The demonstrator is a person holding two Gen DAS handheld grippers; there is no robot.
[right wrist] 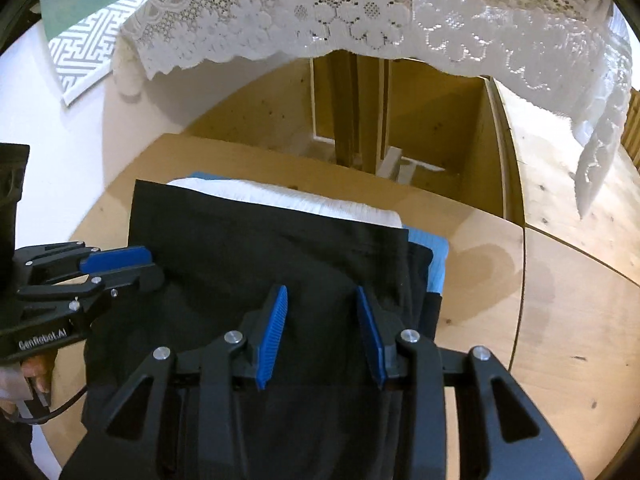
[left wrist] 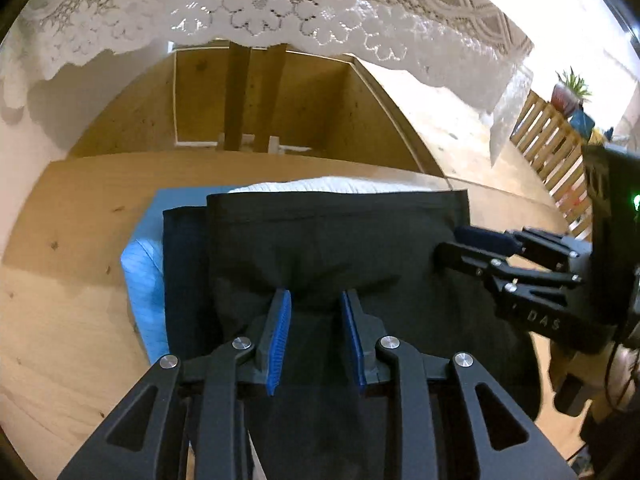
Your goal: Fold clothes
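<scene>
A black garment (left wrist: pixel 336 248) lies folded on top of a stack of folded clothes on the wooden table (left wrist: pixel 72 288); it also shows in the right wrist view (right wrist: pixel 256 256). Under it are a white folded item (left wrist: pixel 332 184) (right wrist: pixel 280 200) and a light blue one (left wrist: pixel 142 276) (right wrist: pixel 434 256). My left gripper (left wrist: pixel 315 300) is open, its blue pads over the black garment's near part. My right gripper (right wrist: pixel 322 300) is open over the same garment; it shows from the side in the left wrist view (left wrist: pixel 452 248). The left gripper shows at the left of the right wrist view (right wrist: pixel 152 266).
A white lace cloth (left wrist: pixel 260 4) (right wrist: pixel 360 12) hangs over the far part of the scene. Behind the table is a wooden box-like recess (left wrist: pixel 264 100). A wooden slatted fence (left wrist: pixel 548 144) and a potted plant (left wrist: pixel 570 90) stand at the right. A patterned mat (right wrist: pixel 84 52) lies at the far left.
</scene>
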